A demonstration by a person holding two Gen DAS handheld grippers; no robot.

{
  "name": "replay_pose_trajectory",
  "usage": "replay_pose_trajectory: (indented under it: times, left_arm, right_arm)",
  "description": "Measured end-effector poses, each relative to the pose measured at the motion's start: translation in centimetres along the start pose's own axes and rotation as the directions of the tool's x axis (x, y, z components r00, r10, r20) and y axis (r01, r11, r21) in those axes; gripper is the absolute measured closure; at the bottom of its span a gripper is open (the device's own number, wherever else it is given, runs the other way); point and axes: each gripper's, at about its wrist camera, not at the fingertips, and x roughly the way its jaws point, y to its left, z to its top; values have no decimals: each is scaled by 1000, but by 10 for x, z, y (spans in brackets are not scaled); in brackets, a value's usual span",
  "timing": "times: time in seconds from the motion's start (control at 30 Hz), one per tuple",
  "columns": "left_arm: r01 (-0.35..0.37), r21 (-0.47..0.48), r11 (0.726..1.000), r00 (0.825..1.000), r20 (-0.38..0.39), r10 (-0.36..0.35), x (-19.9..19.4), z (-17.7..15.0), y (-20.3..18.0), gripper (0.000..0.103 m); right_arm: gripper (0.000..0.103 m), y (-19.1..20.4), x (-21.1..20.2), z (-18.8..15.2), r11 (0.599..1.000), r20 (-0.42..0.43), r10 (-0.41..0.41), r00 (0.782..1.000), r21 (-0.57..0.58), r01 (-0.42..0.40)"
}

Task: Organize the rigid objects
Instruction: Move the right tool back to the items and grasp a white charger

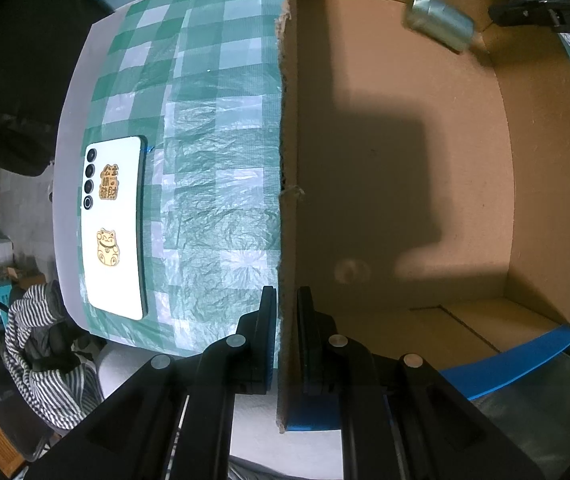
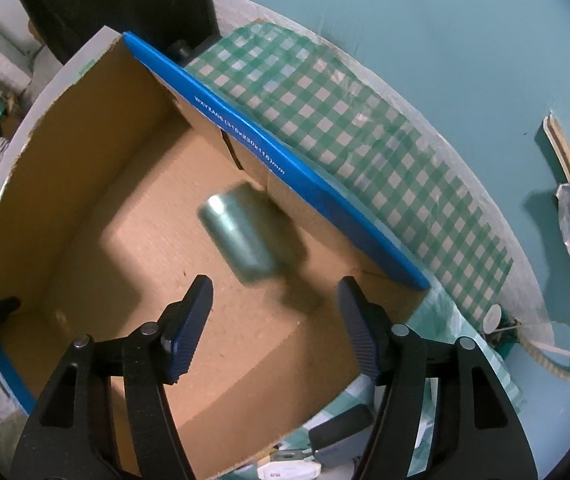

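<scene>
We seem to be in a lived-in home: a checked tablecloth covers the table, with striped clothing heaped beside it.

Box floor wide open — only metal can blocking far corner by blue-edged wall.

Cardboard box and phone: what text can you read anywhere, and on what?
"WXYZA06 (315x230x115)mm", digits uncertain: white print on the cardboard box's blue edge strip.
Gold characters above a gold lucky-cat sticker: on the white phone, too small to read.
White letters on the right gripper: cut off, unreadable.
</scene>
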Motion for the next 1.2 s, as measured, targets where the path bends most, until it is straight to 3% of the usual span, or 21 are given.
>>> replay_pose_trajectory:
  times: [0.77, 1.2]
  left_arm:
    - [11, -7, 1000, 1000, 16, -11, -6, 0, 1, 93]
    - [20, -15, 1000, 999, 25, -20, -12, -4, 3, 93]
  right_arm:
    - [38, -31, -85, -35, 1000, 120, 2, 993, -2, -2]
    - [38, -74, -97, -74, 998, 113, -24, 993, 66, 17]
